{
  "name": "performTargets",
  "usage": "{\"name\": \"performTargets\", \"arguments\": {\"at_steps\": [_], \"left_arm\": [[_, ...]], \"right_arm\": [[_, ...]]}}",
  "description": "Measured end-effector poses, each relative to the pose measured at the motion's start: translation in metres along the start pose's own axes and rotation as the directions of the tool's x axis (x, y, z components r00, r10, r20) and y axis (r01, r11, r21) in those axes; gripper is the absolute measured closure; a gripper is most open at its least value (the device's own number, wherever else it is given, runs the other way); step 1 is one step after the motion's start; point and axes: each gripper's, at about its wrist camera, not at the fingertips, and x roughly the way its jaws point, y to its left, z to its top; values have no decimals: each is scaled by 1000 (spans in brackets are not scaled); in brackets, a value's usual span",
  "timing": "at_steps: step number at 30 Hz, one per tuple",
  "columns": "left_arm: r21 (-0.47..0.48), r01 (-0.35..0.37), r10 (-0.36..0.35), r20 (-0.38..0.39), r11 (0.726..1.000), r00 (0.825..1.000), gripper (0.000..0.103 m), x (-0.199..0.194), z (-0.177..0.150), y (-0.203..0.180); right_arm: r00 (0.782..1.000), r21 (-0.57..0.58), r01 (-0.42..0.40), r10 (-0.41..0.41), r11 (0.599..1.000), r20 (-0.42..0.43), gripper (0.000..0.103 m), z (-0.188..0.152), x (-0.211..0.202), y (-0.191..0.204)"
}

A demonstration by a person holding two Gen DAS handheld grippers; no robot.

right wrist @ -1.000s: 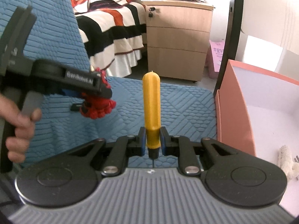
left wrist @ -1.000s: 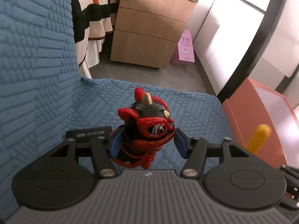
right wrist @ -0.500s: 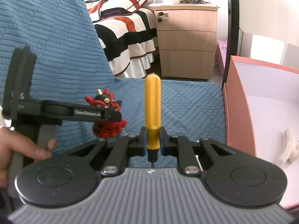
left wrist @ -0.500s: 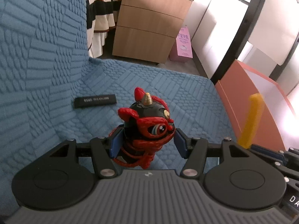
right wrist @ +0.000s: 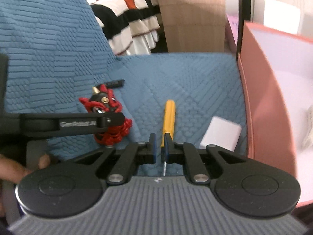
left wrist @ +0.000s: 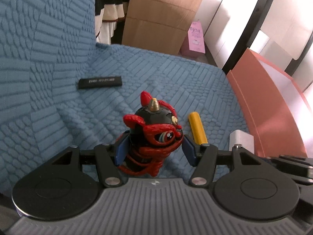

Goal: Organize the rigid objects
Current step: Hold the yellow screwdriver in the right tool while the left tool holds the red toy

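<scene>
My left gripper [left wrist: 154, 150] is shut on a red and black lion-dance figurine [left wrist: 152, 135] and holds it low over the blue sofa seat [left wrist: 156, 74]. The figurine also shows in the right wrist view [right wrist: 105, 113], gripped by the left gripper's arm. My right gripper [right wrist: 160, 148] has its jaws slightly apart around a yellow-handled screwdriver [right wrist: 168, 117] that lies flat on the seat; the handle also shows in the left wrist view [left wrist: 197, 127]. The left blue pad stands clear of the handle.
A black flat bar [left wrist: 99, 82] lies on the seat near the backrest. A white block [right wrist: 221, 133] lies beside the pink box [right wrist: 260, 98] at the right. A wooden drawer cabinet [left wrist: 160, 15] and a striped bed [right wrist: 129, 17] stand beyond the sofa.
The right gripper lowered the screwdriver from upright in the air onto the seat and its jaws loosened. The left gripper moved down and right with the figurine. A white block came into view.
</scene>
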Motion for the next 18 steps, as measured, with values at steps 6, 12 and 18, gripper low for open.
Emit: {"name": "performTargets", "arguments": {"at_steps": [6,12,18], "left_arm": [[-20,2,-3,-29,1000,1000,37,3,-5,2],[-43,25,-26,-20,999,999,31,1,-6,4],[-62,20,-20,-3,998,1000,30,-11,-11,5]], "right_arm": [[999,27,-32,33,999,-19,90,-4,13,-4],[997,29,-54,56,998,-49,88,-5,21,-7],[997,-3,-43,43,999,-62,83,-5,30,-1]]}}
